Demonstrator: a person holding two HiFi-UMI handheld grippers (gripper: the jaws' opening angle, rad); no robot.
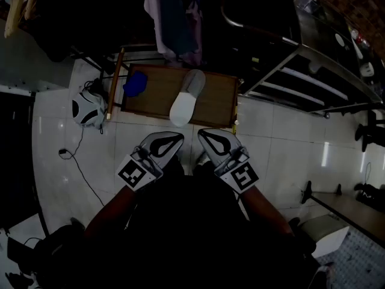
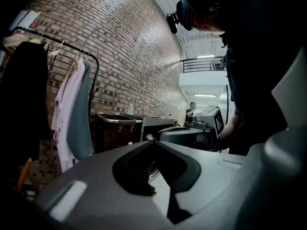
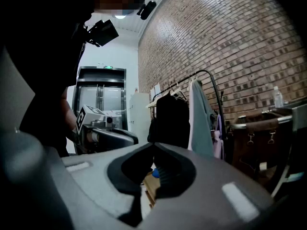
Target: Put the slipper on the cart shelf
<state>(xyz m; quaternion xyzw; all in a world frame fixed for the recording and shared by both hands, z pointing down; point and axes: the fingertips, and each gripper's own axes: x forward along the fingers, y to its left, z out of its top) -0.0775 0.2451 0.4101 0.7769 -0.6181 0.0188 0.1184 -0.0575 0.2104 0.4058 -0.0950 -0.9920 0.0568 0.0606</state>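
Holding left gripper (image 1: 178, 138) and right gripper (image 1: 203, 133) both closed and empty above the white tiled floor (image 1: 289, 137), we list the slipper (image 1: 183, 101) lying on the wooden cart shelf (image 1: 216, 98), brick wall (image 2: 134, 47) beyond.

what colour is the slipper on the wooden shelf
The slipper is white at the near end, grey at the far end; best in the head view.

Dim lighting. Wooden cart shelf (image 1: 216, 98) stands on white tiled floor (image 1: 283, 131). Slipper (image 1: 185, 101) lies on the shelf, its white end at the near edge. Blue object (image 1: 135, 83) sits at the shelf's left end. Left gripper (image 1: 179, 138) and right gripper (image 1: 201, 133) are side by side just short of the shelf, tips toward it, nothing held. Black-and-white round object (image 1: 88, 110) lies on the floor left of the cart. Garments (image 1: 177, 17) hang beyond.
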